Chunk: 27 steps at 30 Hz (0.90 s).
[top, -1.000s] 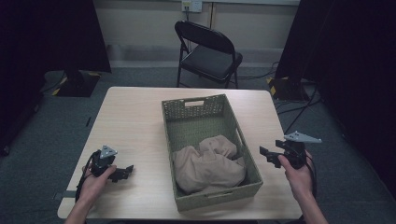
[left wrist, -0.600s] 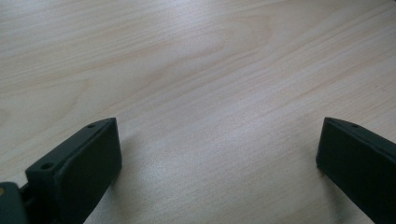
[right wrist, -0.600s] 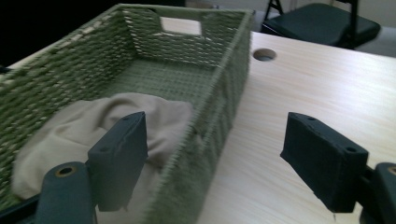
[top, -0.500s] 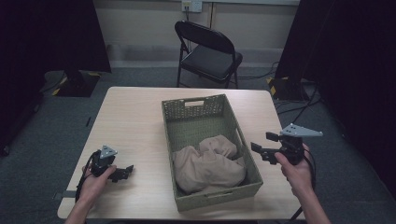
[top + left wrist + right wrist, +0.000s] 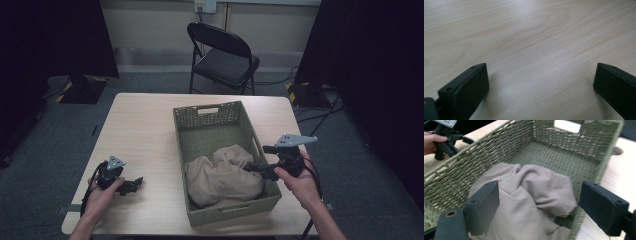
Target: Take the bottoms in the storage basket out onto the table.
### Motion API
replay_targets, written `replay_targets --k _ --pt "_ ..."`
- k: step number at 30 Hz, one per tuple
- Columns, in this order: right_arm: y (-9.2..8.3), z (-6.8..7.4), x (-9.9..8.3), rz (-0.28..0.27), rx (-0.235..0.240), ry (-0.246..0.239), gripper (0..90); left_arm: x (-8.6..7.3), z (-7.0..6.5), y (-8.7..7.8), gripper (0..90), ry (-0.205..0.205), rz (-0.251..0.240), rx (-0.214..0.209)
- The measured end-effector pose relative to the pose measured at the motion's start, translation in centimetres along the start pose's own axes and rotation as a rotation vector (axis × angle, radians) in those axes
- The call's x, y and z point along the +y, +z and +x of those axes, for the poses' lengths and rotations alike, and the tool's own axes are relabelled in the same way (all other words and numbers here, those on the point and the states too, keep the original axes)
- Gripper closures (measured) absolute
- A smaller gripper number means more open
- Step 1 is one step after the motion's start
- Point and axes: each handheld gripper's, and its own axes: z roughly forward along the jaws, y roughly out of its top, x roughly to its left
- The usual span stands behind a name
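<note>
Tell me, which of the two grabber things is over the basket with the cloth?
The right gripper: it reaches over the green basket's rim above the beige cloth. The left gripper rests on the table.

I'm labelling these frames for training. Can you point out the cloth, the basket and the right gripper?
cloth [image 5: 222, 177], high view, middle of the crumpled heap.
basket [image 5: 207, 111], high view, far wall by the handle slot.
right gripper [image 5: 251, 167], high view, between its jaw tips.

On my table [image 5: 145, 125]: one basket [image 5: 210, 117], one cloth [image 5: 222, 177] inside it. I hold two grippers, left [image 5: 134, 184] and right [image 5: 252, 167]. One chair [image 5: 222, 57] stands beyond.
</note>
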Motion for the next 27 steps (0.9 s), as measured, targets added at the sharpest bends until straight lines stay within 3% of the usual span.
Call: replay_targets --k 3,14,27 --pt "0.7 0.3 0.3 0.018 -0.004 -0.006 13.5 0.0 0.0 0.0 0.0 -0.001 0.000 -0.001" --pt "4.2 1.8 1.8 0.098 0.094 -0.040 13.8 0.0 0.0 0.0 0.0 -0.001 -0.001 -0.001" --pt "7.3 3.1 2.2 0.175 0.119 -0.068 13.8 0.0 0.0 0.0 0.0 0.000 -0.001 -0.001"
